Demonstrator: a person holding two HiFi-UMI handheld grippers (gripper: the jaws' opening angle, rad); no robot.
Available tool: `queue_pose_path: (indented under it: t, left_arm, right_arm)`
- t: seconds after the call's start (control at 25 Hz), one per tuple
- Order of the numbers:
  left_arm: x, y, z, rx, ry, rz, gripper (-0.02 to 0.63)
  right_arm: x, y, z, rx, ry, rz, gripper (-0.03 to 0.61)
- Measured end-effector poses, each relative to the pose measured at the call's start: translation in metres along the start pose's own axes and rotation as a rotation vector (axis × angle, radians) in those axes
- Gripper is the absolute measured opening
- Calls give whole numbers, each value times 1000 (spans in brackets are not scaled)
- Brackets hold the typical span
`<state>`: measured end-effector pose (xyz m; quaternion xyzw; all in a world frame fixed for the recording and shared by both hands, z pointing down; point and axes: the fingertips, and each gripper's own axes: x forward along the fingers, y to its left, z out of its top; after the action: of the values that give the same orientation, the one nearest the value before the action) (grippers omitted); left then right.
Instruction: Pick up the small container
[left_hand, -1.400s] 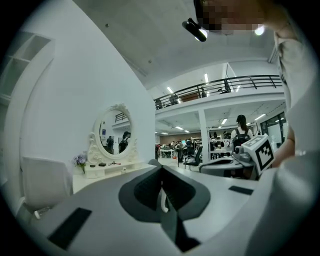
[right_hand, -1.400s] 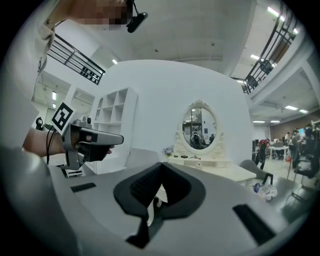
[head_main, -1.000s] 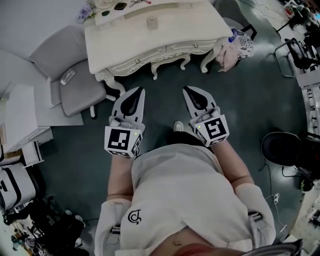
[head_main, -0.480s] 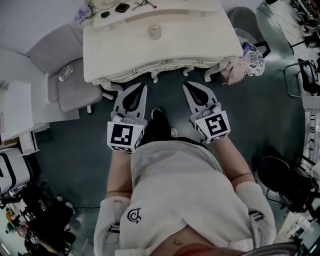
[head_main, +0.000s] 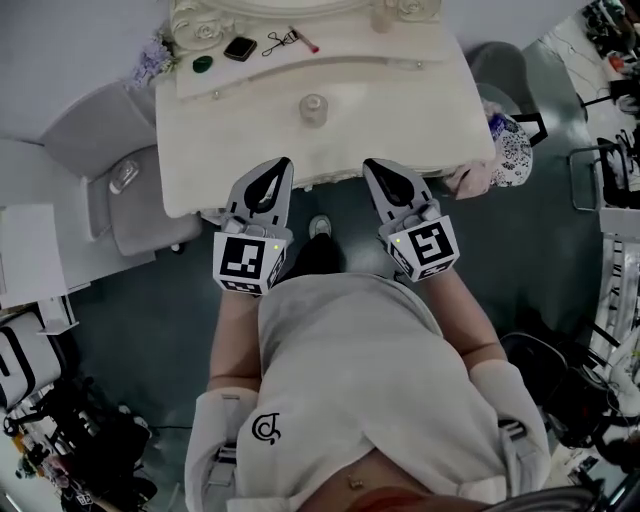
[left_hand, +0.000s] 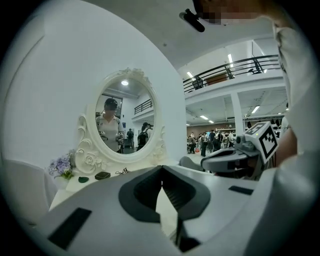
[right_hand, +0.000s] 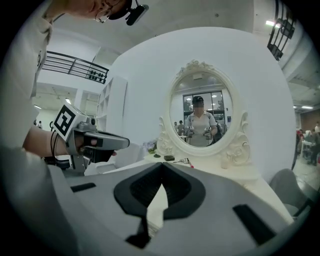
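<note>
The small container (head_main: 313, 107), a pale round jar with a lid, stands in the middle of the cream dressing table (head_main: 410, 110) in the head view. My left gripper (head_main: 283, 163) and right gripper (head_main: 369, 164) hover side by side over the table's front edge, just short of the jar. Both are shut with nothing between the jaws. In the left gripper view the left gripper (left_hand: 161, 169) points at the oval mirror (left_hand: 125, 117), and the right gripper (left_hand: 235, 160) shows beside it. From the right gripper view, the right gripper (right_hand: 161, 166) hides the jar.
On the raised back shelf lie a black case (head_main: 240, 47), a green dish (head_main: 203, 64), an eyelash curler (head_main: 272, 42) and a pink stick (head_main: 305, 40). Purple flowers (head_main: 150, 55) stand at the left corner. A grey chair (head_main: 105, 170) is left, a stool with cloth (head_main: 505, 150) right.
The person has stepped up to the dressing table, which now lies much nearer in the head view. Both grippers have come from over the floor to the table's front edge, still shut.
</note>
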<state>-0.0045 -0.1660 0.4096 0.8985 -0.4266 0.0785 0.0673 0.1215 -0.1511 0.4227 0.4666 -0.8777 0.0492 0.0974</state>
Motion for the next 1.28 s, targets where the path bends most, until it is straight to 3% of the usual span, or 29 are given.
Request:
queue_pose_path:
  t: [0.32, 0.72, 0.92, 1.16, 1.28]
  left_arm:
    - [57, 36, -3, -17, 12, -11, 12]
    - [45, 38, -34, -46, 79, 27, 30]
    - [61, 33, -61, -31, 130, 27, 133]
    - [93, 38, -103, -37, 169, 64, 350]
    - [109, 39, -122, -38, 193, 72, 393]
  right_arm:
    - [60, -41, 13, -12, -3, 24, 6]
    - [82, -23, 2, 1, 38, 182, 7]
    - [100, -32, -20, 22, 89, 247, 6]
    - [119, -47, -53, 64, 126, 275, 8]
    - [126, -51, -61, 69, 131, 289, 6]
